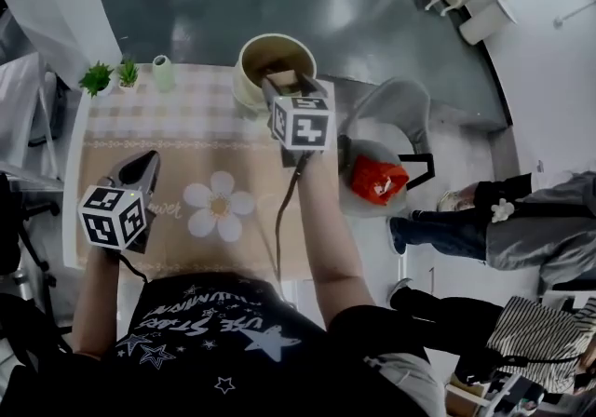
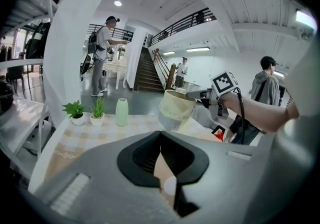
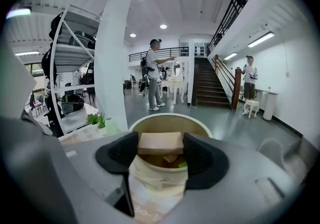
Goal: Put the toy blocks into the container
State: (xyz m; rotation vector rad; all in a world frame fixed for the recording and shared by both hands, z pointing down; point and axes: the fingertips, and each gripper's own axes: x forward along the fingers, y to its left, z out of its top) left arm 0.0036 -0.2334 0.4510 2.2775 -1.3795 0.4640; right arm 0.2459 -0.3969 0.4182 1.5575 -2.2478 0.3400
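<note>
Right gripper (image 3: 161, 154) clamped on a tan flat block (image 3: 161, 143). The block's long axis runs level from jaw to jaw, broad face up, and it sits over the mouth of the cream container (image 3: 159, 178). Left gripper (image 2: 160, 136) hangs low over the near left of the table with tips pinched together and nothing between them. In the head view the right gripper's body covers most of the block and the container's near wall. Loose pieces lie inside the container, one green (image 3: 182, 164), the rest half hidden under the block. The table (image 1: 177, 141) wears a beige checked cloth with a daisy print. Two small potted plants (image 1: 110, 77) and a pale green vase (image 1: 163, 71) stand at the far left edge. Dark glossy floor; staircase (image 3: 210, 85) beyond, people standing about.
</note>
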